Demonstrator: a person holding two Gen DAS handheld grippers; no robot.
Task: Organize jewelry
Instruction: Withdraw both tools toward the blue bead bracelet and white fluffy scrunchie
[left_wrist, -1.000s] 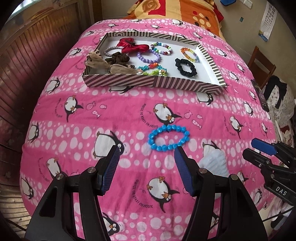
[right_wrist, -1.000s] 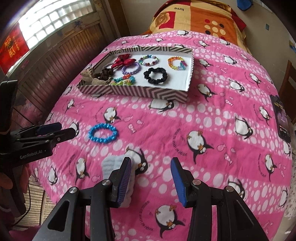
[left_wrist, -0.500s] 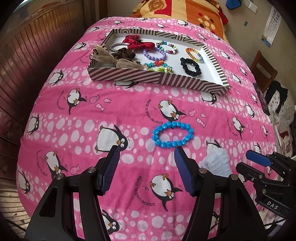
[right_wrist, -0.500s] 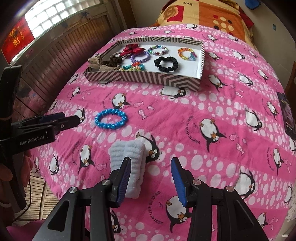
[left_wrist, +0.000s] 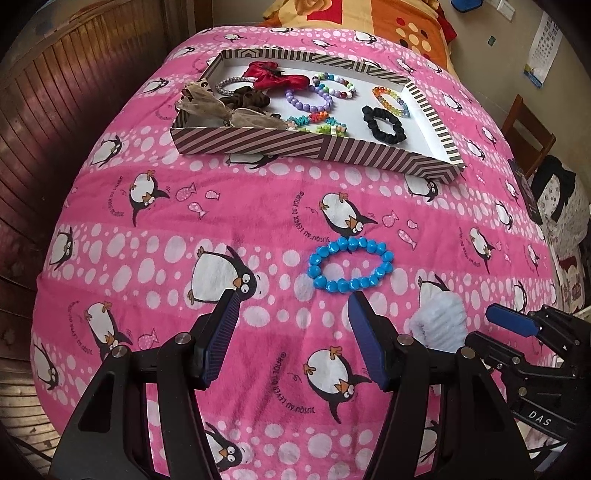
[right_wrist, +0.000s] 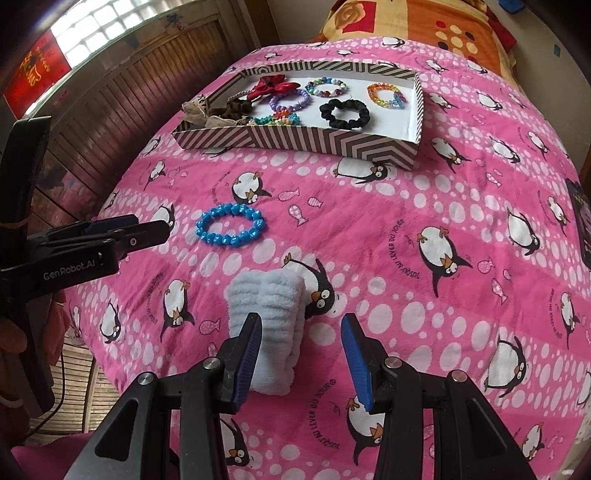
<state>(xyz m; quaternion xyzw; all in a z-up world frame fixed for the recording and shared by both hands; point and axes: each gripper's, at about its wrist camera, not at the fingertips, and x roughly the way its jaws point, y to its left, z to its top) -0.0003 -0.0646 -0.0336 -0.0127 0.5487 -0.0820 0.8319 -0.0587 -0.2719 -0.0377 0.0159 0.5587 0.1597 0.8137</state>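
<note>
My left gripper (left_wrist: 291, 314) is wide open, empty; the round blue faceted-bead bracelet (left_wrist: 351, 265) lies just beyond its tips, slightly right, long axis crosswise, well short of the striped cardboard tray (left_wrist: 317, 146). My right gripper (right_wrist: 301, 341), half open, probably holds nothing, its left pad beside the white fluffy band (right_wrist: 267, 317). Vs 1 s ago, both sit closer to the bracelet.

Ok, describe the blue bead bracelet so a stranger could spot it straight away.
Start at the pink penguin-print blanket covering the bed, then the striped shallow cardboard box full of accessories. Nearer the camera than the box, the bright blue faceted-bead bracelet lies alone on the blanket, beside a folded white fluffy cloth. It is the only bracelet outside the box.
</note>
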